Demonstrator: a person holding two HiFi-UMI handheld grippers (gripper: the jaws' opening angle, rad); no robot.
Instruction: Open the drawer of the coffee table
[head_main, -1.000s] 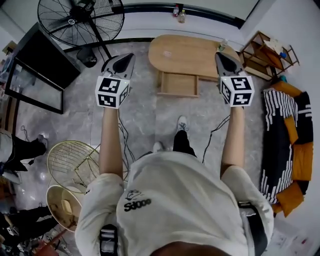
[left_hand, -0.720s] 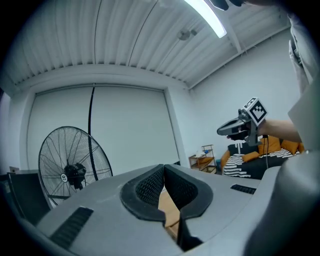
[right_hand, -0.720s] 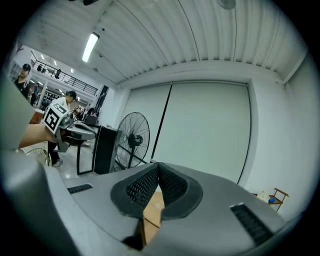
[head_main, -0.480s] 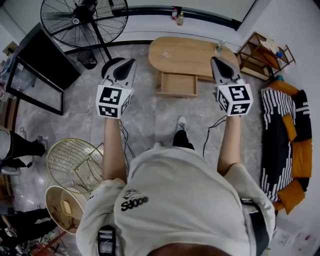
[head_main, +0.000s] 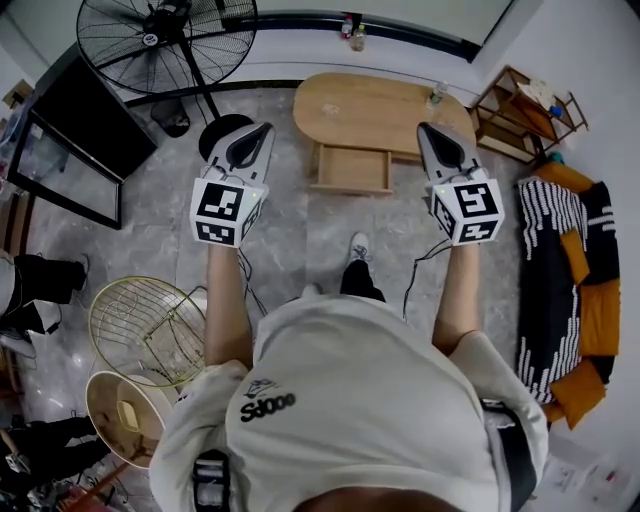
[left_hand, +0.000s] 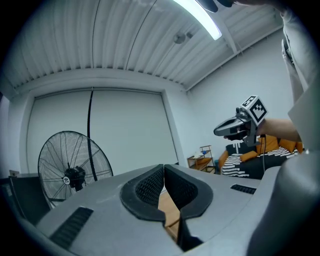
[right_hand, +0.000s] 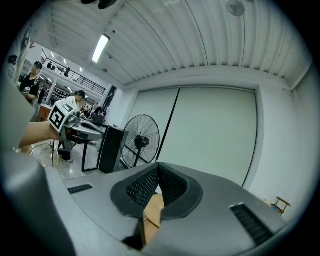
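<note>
Drawer (head_main: 352, 168) sat apart from both tools: left gripper (head_main: 263, 131) and right gripper (head_main: 424, 130), each clenched on nothing, flanked it at 9 and 3 o'clock. It stood pulled out from the coffee table (head_main: 375, 105), at the person's 12 o'clock.

Both the left gripper (head_main: 262, 132) and the right gripper (head_main: 425, 132) have drawn back from the coffee table (head_main: 375, 105) toward the person, sitting lower in the head view; the fan's round base (head_main: 220, 131) now shows beside the left one
</note>
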